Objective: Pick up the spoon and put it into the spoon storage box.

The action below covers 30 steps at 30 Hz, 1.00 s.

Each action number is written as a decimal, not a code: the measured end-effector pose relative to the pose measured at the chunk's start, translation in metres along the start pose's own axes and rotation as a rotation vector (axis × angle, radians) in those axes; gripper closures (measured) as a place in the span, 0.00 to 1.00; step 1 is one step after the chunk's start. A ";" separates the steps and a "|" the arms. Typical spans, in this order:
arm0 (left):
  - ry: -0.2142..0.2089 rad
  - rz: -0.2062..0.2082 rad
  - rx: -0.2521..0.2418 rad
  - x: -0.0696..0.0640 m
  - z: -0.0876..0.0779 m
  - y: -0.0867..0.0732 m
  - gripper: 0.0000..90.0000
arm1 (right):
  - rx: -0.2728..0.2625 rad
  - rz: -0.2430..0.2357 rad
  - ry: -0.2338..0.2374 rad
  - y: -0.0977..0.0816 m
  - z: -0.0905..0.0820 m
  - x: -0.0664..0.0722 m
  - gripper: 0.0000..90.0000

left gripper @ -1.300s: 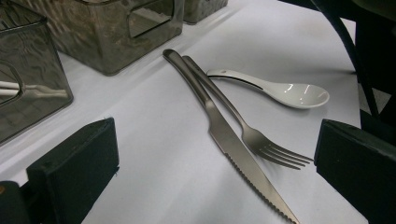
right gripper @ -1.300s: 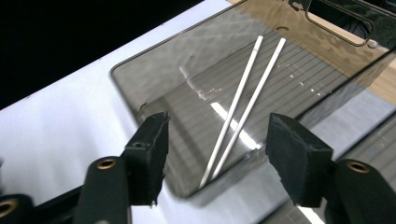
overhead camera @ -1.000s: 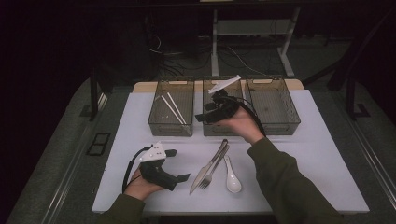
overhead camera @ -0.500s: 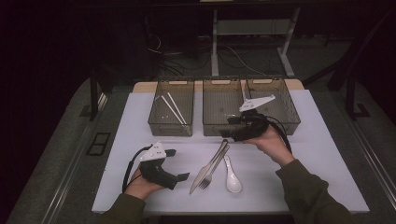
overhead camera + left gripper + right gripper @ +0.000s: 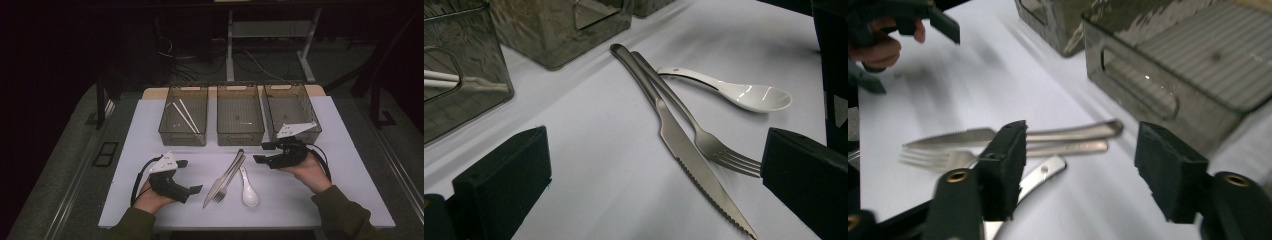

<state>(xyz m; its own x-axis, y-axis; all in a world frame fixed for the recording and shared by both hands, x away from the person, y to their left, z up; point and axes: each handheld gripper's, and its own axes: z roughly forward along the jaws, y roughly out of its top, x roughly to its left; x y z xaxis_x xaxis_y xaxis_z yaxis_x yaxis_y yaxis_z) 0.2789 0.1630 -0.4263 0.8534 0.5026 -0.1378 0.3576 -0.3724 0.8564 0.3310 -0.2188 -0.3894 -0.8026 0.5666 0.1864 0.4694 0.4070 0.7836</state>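
Covering the table, a white sheet; dark room, cables behind

From my remote station I see three smoky clear bins in a row at twelve o'clock on the white mat: the left bin towards eleven, the middle bin dead ahead, the right bin towards one, each just beside the next. A pair of white chopsticks lies in the left bin, slanting from eleven to five. Past the bins, a strip of wooden tabletop shows. Farther out at twelve, cables trail over the dark floor around a white frame leg.
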 end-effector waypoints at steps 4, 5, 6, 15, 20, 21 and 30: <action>-0.003 0.007 0.007 -0.001 0.001 0.000 0.00 | 0.015 -0.002 -0.005 -0.010 0.001 0.005 0.54; -0.004 0.007 0.005 -0.001 0.001 0.000 0.00 | 0.020 -0.009 -0.009 -0.011 0.002 0.006 0.58; -0.004 0.008 0.007 -0.001 0.001 0.000 0.00 | 0.020 -0.015 -0.012 -0.011 0.003 0.007 0.62; -0.009 0.016 0.014 -0.001 0.002 0.000 0.00 | 0.069 -0.058 0.011 -0.011 0.027 0.017 0.91; -0.007 0.015 0.015 -0.001 0.002 0.000 0.00 | 0.105 -0.076 0.026 -0.008 0.042 0.025 0.99; -0.007 0.015 0.015 -0.001 0.001 0.000 0.00 | 0.108 -0.081 0.030 -0.008 0.044 0.026 0.99; -0.011 0.017 0.015 -0.001 0.001 0.000 0.00 | 0.155 -0.099 0.039 -0.008 0.070 0.034 0.99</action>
<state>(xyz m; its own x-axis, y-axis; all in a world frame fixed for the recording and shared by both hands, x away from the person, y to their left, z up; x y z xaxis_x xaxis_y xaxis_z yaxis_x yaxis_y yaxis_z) 0.2785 0.1612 -0.4264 0.8633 0.4880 -0.1288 0.3488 -0.3924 0.8511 0.3260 -0.1526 -0.4309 -0.8600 0.4913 0.1381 0.4359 0.5663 0.6995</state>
